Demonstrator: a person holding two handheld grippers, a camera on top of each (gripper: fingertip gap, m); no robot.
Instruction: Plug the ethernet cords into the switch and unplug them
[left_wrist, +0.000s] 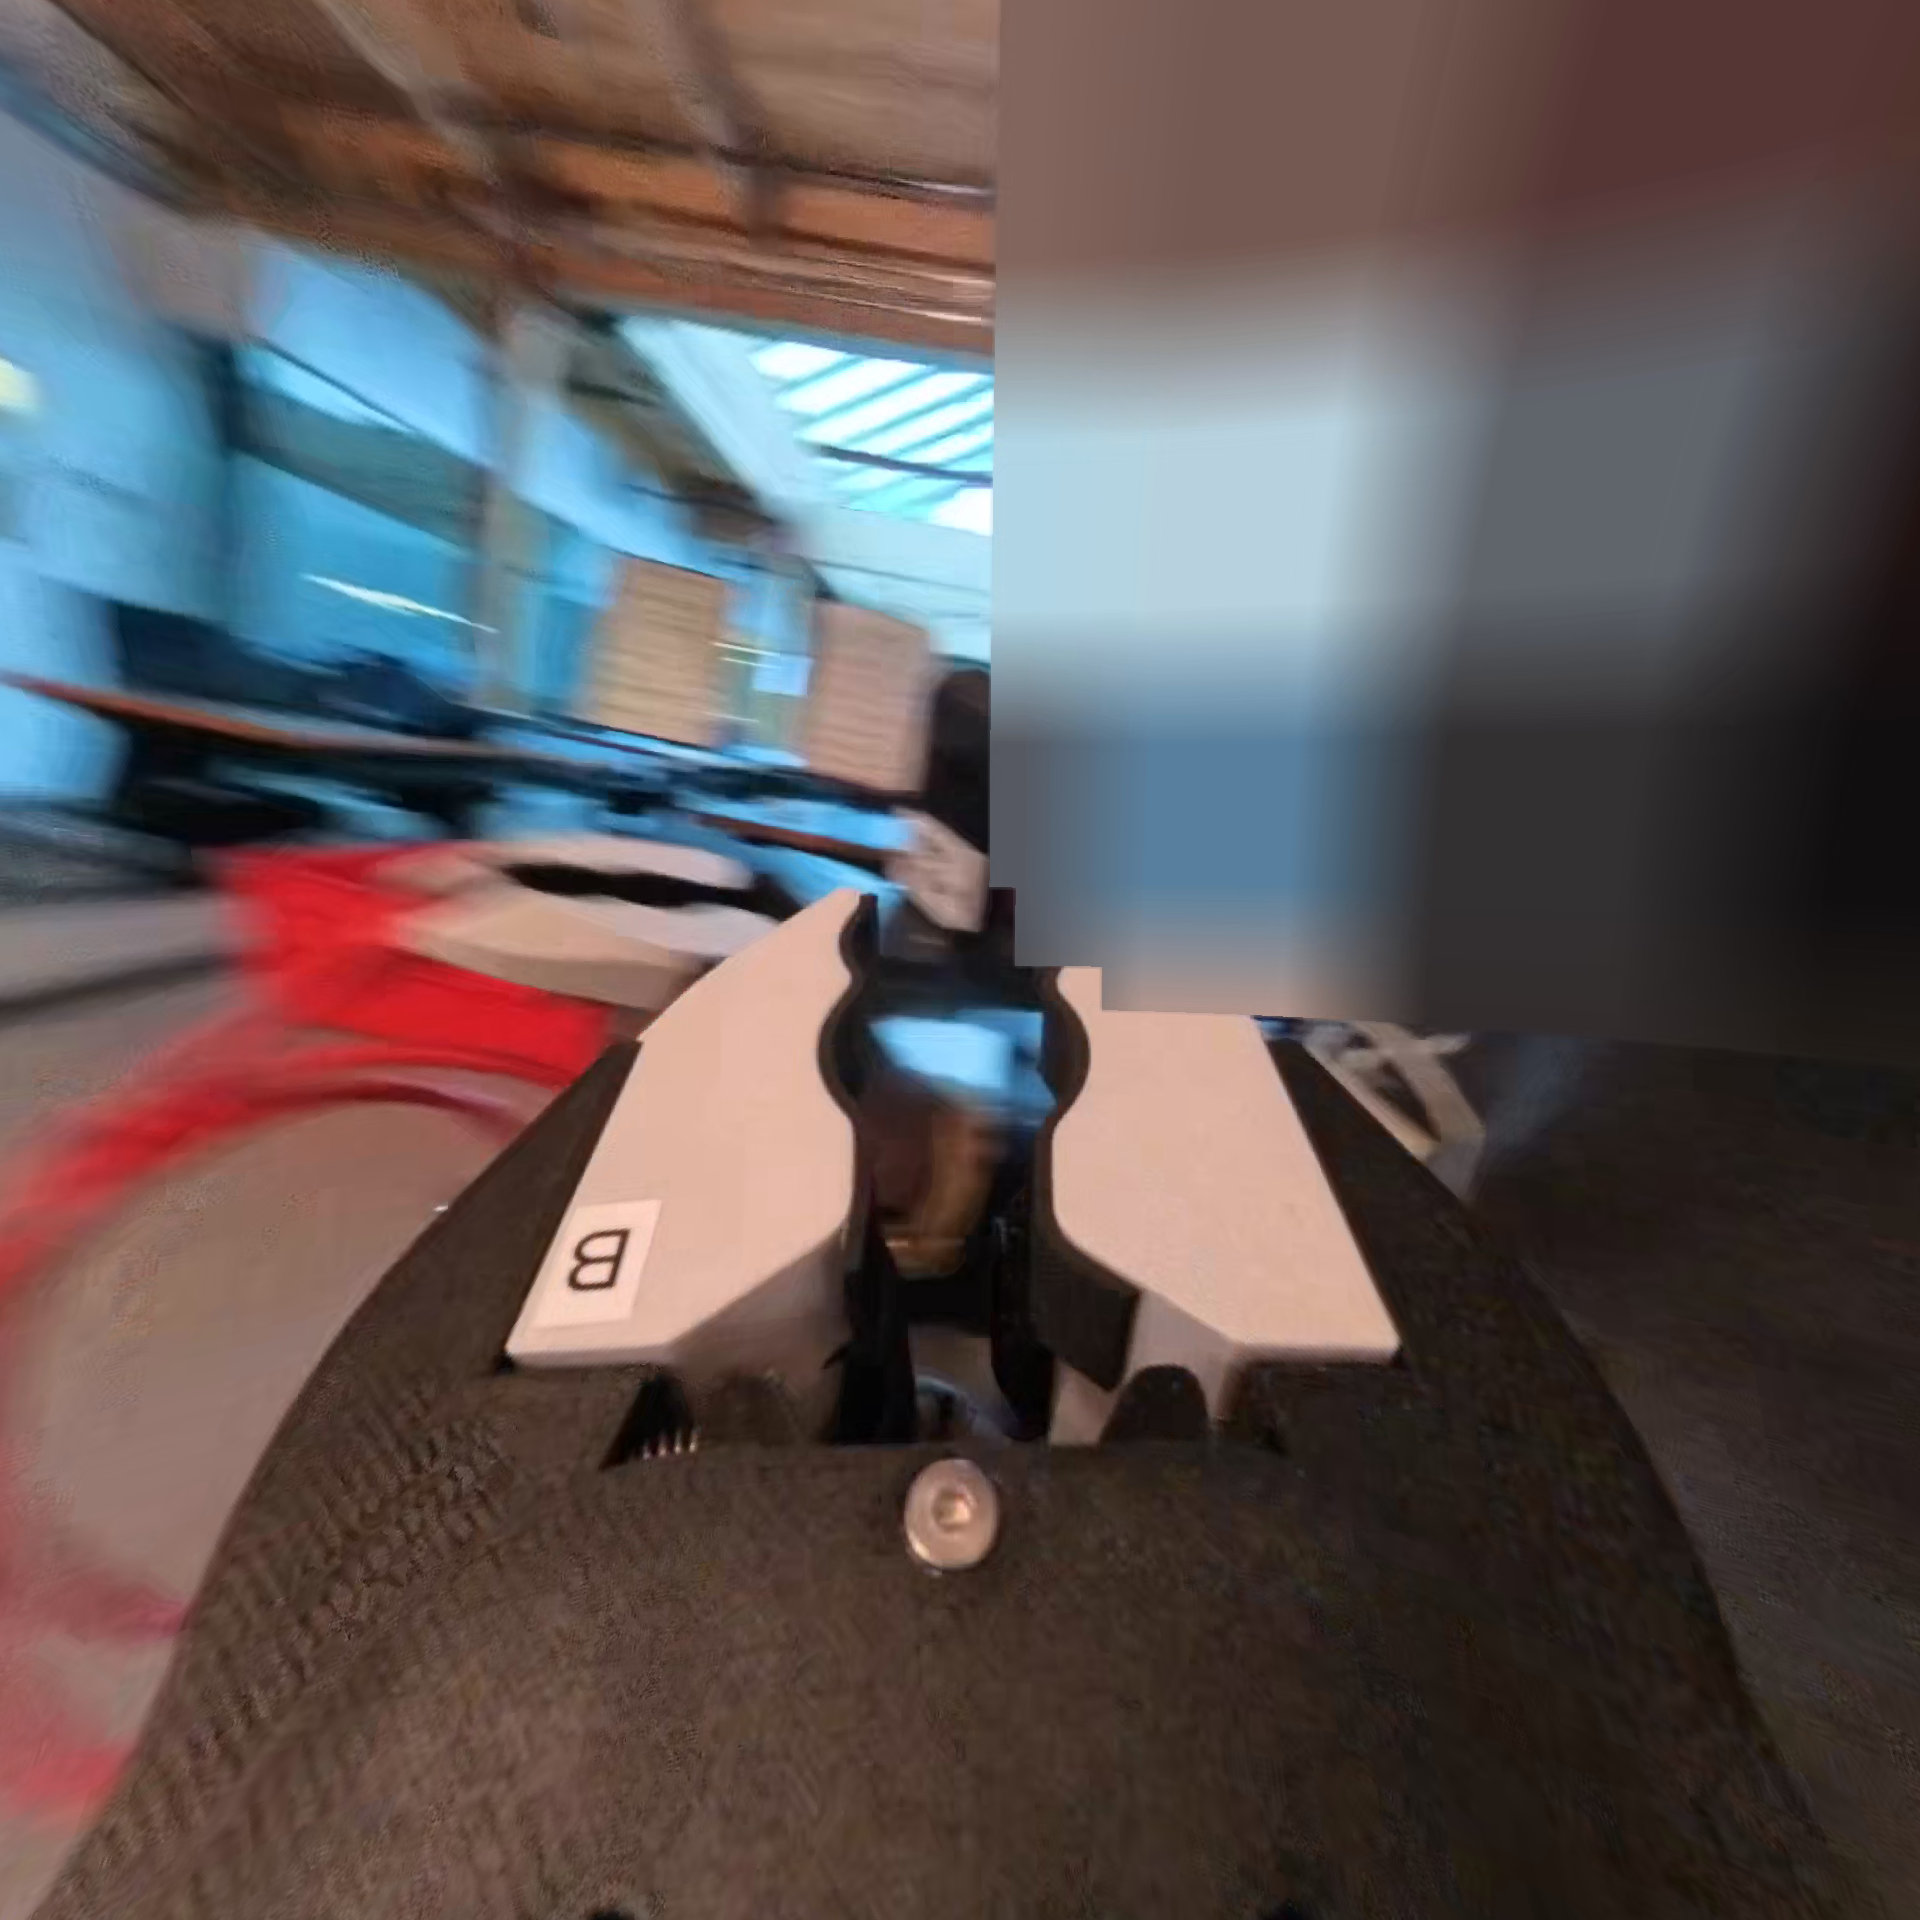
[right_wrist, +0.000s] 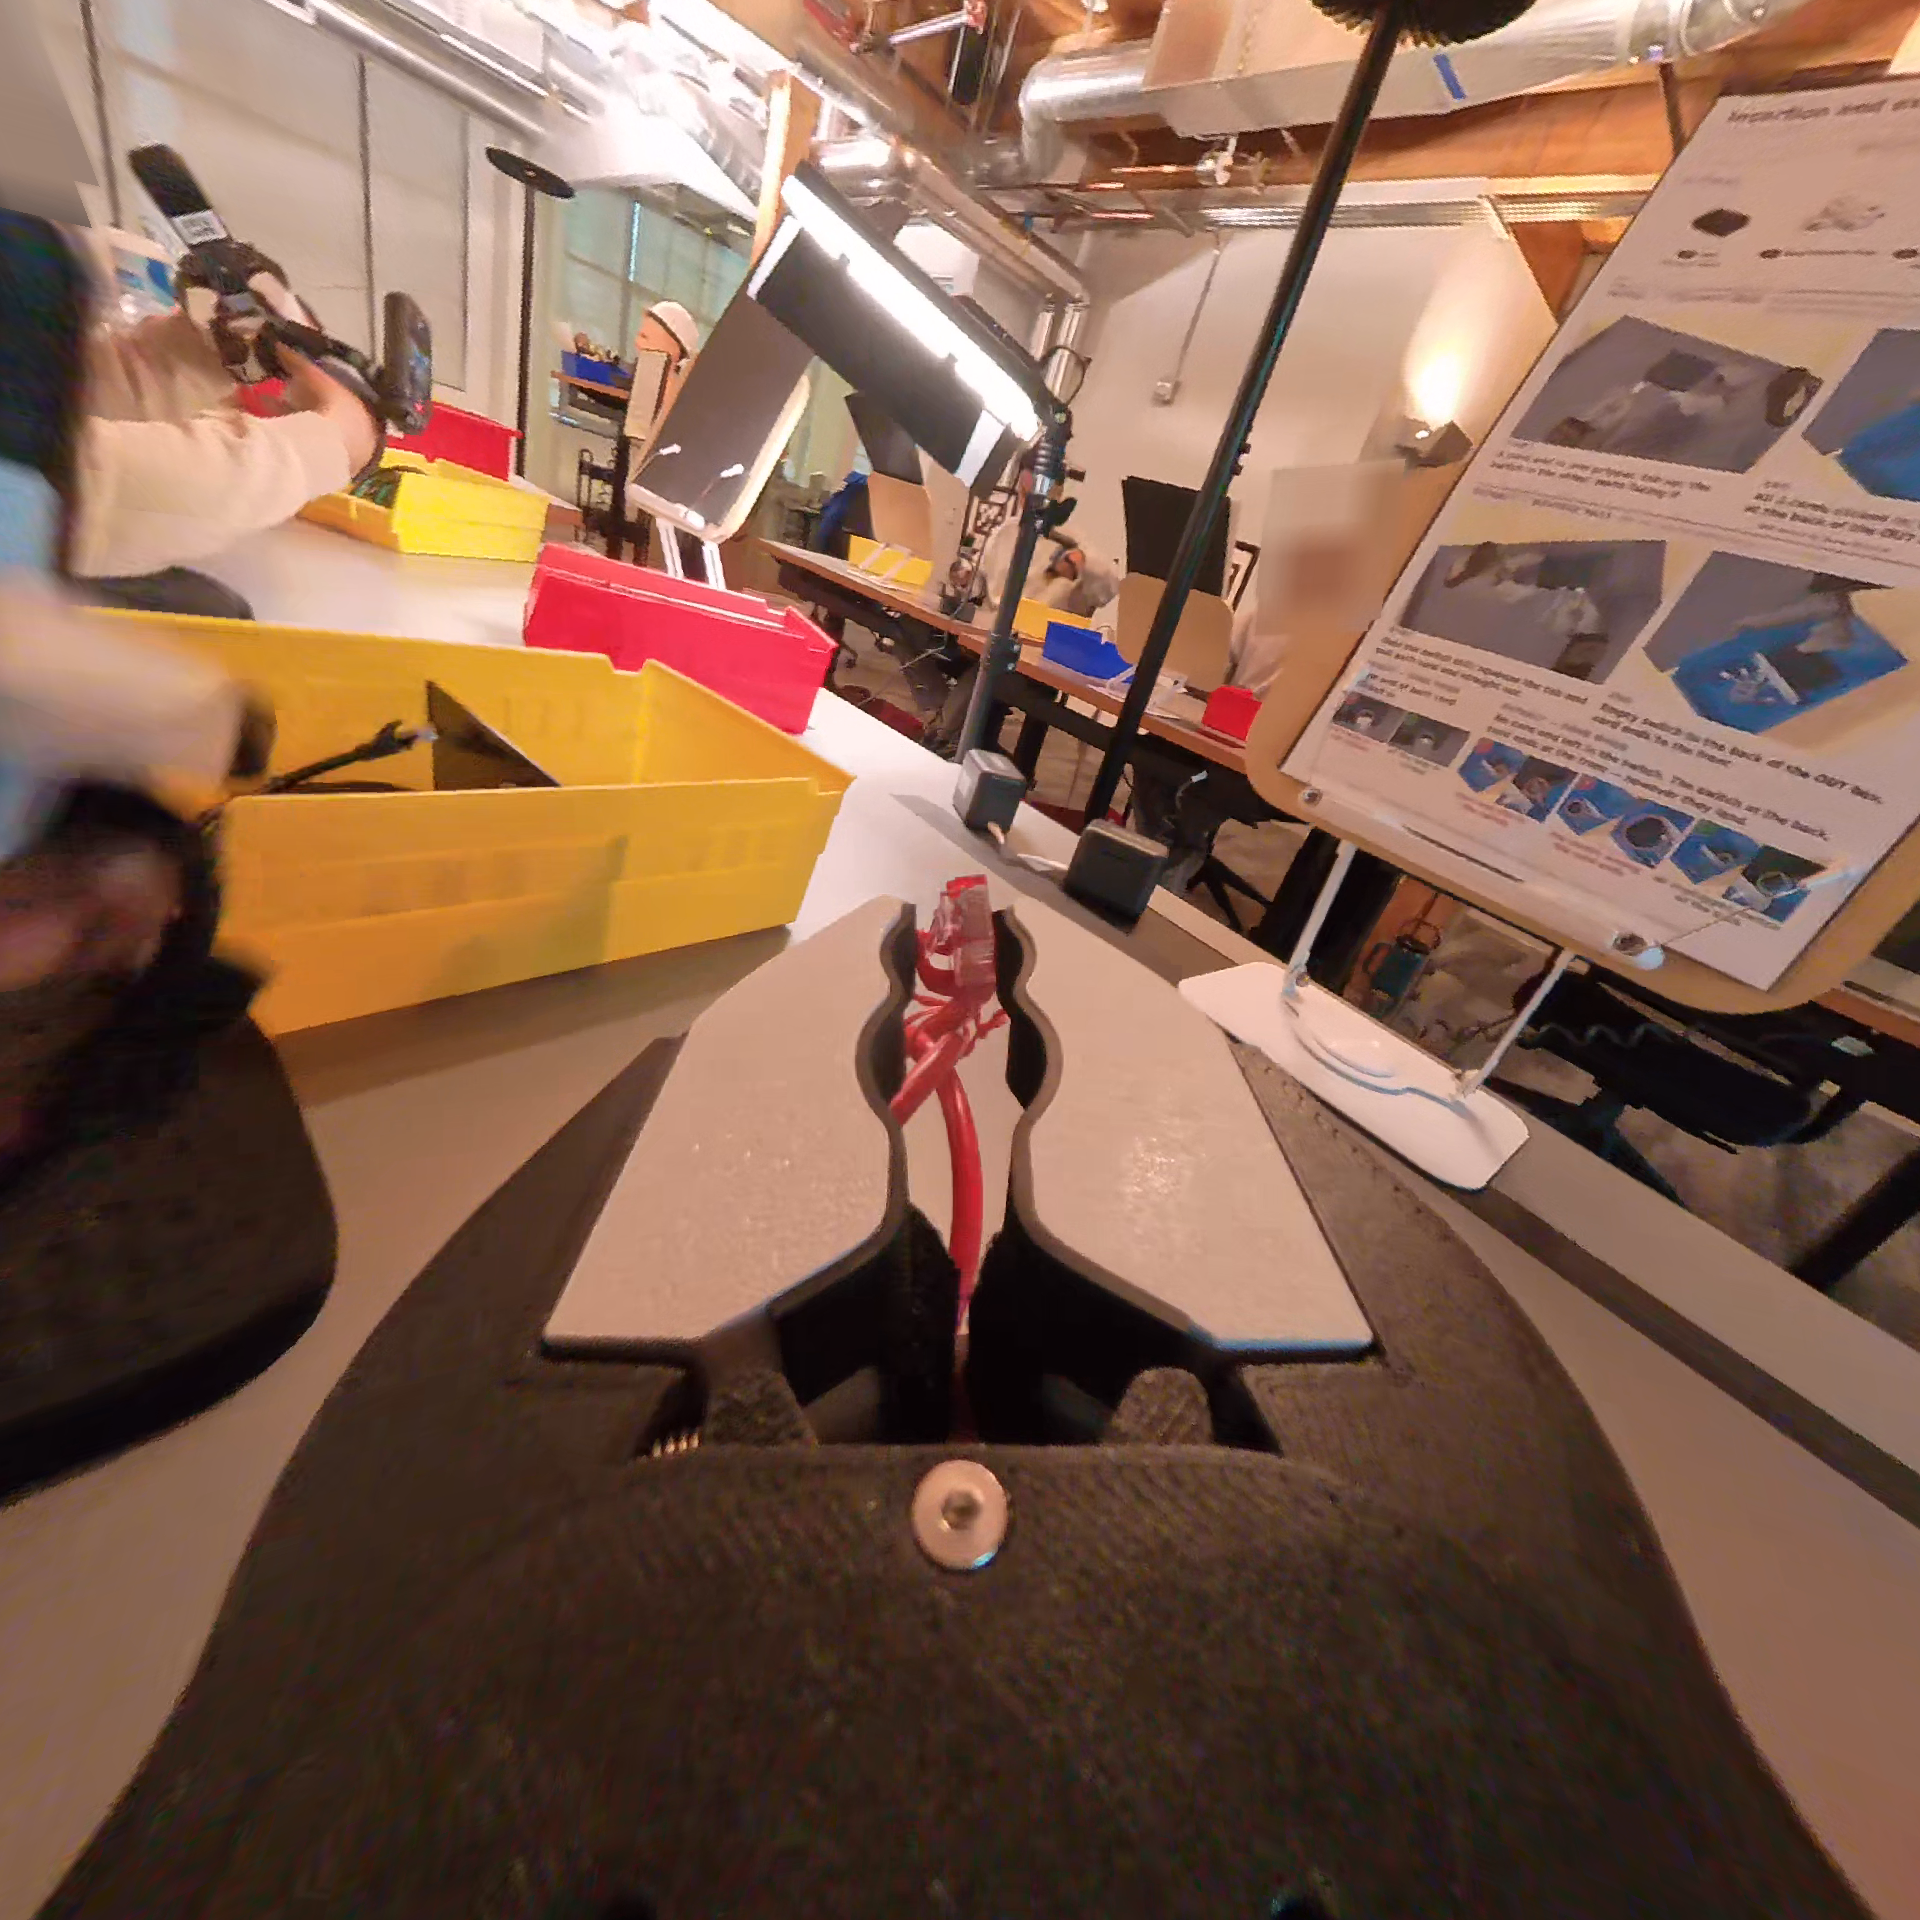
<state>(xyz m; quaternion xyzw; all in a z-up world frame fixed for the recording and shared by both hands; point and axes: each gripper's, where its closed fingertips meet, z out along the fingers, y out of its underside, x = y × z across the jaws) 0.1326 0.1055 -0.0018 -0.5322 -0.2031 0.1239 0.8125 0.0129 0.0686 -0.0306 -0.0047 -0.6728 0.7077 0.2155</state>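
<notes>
The right hand-held gripper (right_wrist: 961, 940) pinches a red cord (right_wrist: 951, 1081) just behind its clear plug (right_wrist: 964, 925) above the grey desk (right_wrist: 436, 1122), with a yellow bin (right_wrist: 540, 862) beyond, while the blurred left hand-held gripper (left_wrist: 961, 956) stands narrowly parted, its grip unclear.
</notes>
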